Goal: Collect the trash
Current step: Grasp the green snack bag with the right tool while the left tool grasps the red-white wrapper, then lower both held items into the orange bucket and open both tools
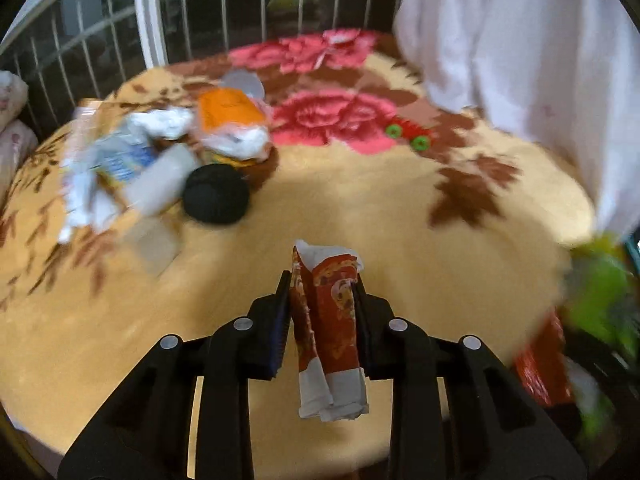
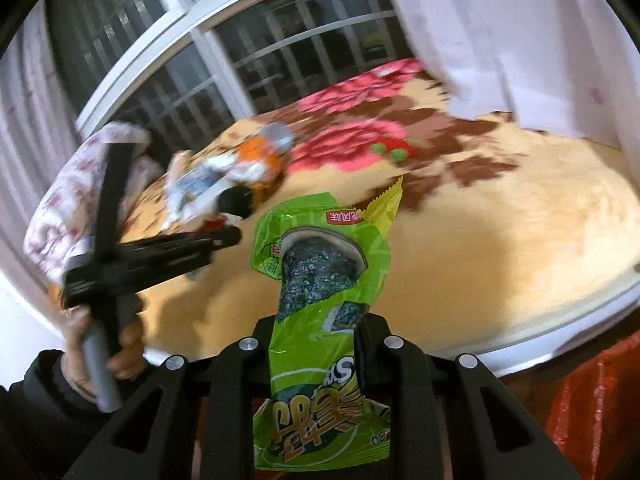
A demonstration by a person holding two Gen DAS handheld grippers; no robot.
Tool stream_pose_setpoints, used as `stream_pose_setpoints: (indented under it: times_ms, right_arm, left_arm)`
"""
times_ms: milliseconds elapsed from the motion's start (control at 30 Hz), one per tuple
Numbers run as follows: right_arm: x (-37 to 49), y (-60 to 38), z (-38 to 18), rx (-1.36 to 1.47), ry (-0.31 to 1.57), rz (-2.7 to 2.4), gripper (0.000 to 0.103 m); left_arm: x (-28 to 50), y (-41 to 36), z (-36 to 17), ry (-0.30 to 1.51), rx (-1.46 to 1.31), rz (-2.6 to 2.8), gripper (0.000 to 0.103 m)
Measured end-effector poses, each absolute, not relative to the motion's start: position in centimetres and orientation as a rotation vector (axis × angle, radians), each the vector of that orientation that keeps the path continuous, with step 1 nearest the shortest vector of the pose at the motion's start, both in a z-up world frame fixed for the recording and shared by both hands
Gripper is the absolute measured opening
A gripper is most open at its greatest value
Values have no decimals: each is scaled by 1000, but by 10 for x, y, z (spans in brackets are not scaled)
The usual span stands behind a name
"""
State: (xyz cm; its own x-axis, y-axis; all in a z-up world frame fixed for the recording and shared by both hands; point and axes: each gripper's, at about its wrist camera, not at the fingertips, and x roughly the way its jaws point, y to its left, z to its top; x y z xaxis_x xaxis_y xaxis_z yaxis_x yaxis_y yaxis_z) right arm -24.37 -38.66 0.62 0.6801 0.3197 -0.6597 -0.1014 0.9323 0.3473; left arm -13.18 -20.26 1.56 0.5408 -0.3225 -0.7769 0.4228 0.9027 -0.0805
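Red wrapper (image 1: 329,320) pinched upright in the left tongs (image 1: 320,312), above the floral blanket (image 1: 360,208). Green snack packet (image 2: 320,300) clamped in the right tongs (image 2: 312,332) (print upside down). Beyond: blurred heap of trash (image 1: 160,152) on the blanket, barred window (image 1: 224,8) behind, red bag (image 2: 596,404) low at right.

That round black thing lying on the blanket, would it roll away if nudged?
The round black thing looks like a flat disc lying on its face, so it would probably slide, not roll. The fuzzy blanket likely grips it. Too blurred to judge its weight.
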Motion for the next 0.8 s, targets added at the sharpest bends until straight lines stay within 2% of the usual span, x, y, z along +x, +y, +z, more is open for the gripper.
stream_pose_setpoints:
  times_ms: [133,267,400,533,567,633,667,700,733,800]
  right_arm:
    - [-258,-325,-19,196,905,386,25]
    - [-253,-268,-79,154,1107,451,25]
    - [-239,-215,-145,72,1303,479,26]
    - [-222,-191,-193,36,1444,456,27]
    - [-218,-188,-203,24,1465,447,31]
    - [-212,-182,-214,4,1488,445,52]
    - [-210,-180,-220,-22,1493,417,76]
    - [-208,-180,-222,-34,1490,399,82]
    - [-207,-181,-224,-38,1497,391,81]
    - [-208,-187,-223,5,1513,393,77]
  left_arm:
    - [-211,-141,13,889,182,-472,27]
    - [-252,-91,-51,1020,248,-441,27]
    - [-256,-68,-109,1134,234,-449,27]
    - [-242,-57,-140,1215,202,-454,28]
    - [-238,-55,-145,1232,187,-462,28]
    - [-231,-53,-153,1258,171,-476,35]
    - [-229,-53,-158,1279,160,-492,40]
    - [-226,-53,-165,1310,155,-495,61]
    - [-224,-53,-171,1332,152,-487,78]
    - [-221,-51,-179,1357,142,-480,78]
